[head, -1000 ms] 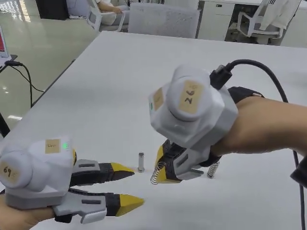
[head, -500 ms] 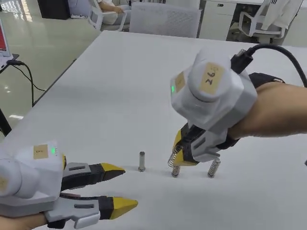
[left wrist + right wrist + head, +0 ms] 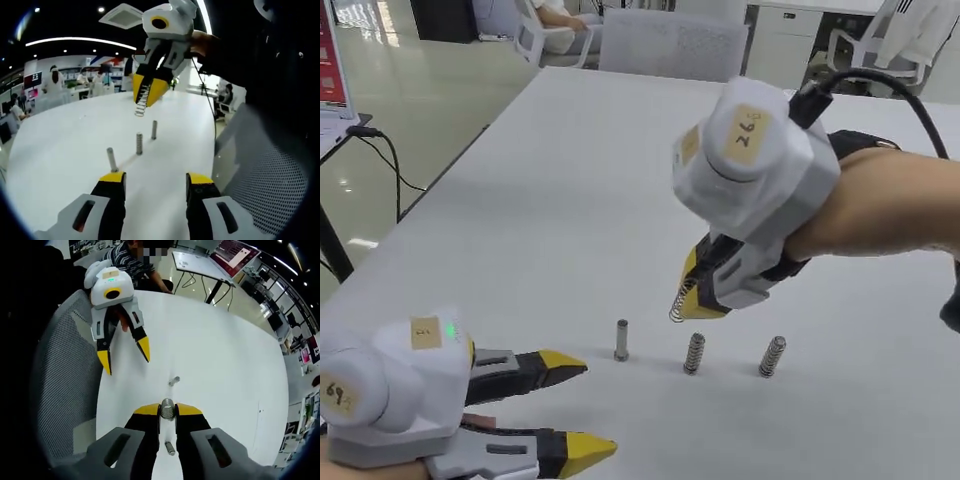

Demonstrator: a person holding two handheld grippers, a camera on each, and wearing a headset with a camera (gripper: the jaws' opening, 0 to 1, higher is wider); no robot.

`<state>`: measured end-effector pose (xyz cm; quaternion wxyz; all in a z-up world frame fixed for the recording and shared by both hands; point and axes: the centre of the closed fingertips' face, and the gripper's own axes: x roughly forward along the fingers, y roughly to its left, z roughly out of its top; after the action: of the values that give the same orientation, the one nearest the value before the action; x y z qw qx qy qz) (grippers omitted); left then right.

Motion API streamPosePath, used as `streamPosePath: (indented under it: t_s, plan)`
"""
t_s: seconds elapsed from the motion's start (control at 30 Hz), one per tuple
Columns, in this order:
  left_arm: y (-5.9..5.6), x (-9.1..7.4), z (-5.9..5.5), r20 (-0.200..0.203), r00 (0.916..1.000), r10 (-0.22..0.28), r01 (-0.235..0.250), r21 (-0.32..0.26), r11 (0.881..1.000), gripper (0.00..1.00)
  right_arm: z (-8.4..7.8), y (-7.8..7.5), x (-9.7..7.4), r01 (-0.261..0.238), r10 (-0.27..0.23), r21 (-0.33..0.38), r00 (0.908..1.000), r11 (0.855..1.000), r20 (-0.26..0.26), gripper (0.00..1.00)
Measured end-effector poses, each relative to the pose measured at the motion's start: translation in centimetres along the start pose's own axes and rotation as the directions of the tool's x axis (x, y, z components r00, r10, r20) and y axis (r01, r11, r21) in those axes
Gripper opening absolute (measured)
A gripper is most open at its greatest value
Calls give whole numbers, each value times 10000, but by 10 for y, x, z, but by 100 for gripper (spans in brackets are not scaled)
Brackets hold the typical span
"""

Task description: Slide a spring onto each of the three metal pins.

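Hanging above the table [image 3: 570, 180], the right gripper [image 3: 692, 305] pinches a spring [image 3: 677, 303] between its yellow tips. Its jaws are narrowed onto the coil, which sticks out below them, clear of the tabletop. Upright in a row beneath it, the left pin [image 3: 621, 340] is bare, while the middle pin [image 3: 694, 353] and the right pin [image 3: 772, 356] each wear a coil of their own. The held spring sits above the gap between the left pin and the middle pin, touching neither. The left gripper [image 3: 585, 405] is low at the near left, jaws wide apart and holding nothing, tips pointing toward the left pin.
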<state>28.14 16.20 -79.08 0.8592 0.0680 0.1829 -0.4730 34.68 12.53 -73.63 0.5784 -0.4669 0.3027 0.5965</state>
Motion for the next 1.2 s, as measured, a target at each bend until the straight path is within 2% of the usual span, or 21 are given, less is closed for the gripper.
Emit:
streamPosePath:
  t_s: [0.23, 0.43, 0.6, 0.77, 0.93, 1.2]
  plan:
    - [-5, 1, -5, -265, 9996, -87, 93, 223, 9997, 44, 14, -14, 25, -232, 226, -333, 9996, 9992, -176, 8]
    - [-7, 2, -8, -349, 9993, -156, 166, 275, 9995, 45, 22, -14, 42, -517, 502, -459, 9982, 9976, -330, 8]
    - [-7, 2, -9, -368, 9991, -202, 214, 303, 9993, 45, 23, -19, 57, -517, 488, -548, 9974, 9972, -528, 8]
    - [-8, 3, -9, -368, 9990, -264, 275, 285, 9992, 44, 18, -19, 64, -590, 542, -570, 9952, 9966, -815, 8]
    - [-7, 2, -8, -221, 9995, -221, 225, 173, 9996, 44, 17, -19, 67, -639, 595, -517, 9947, 9966, -841, 8]
    - [-9, 3, -9, -289, 9992, -290, 297, 232, 9993, 44, 16, -18, 74, -795, 752, -429, 9927, 9959, -940, 8]
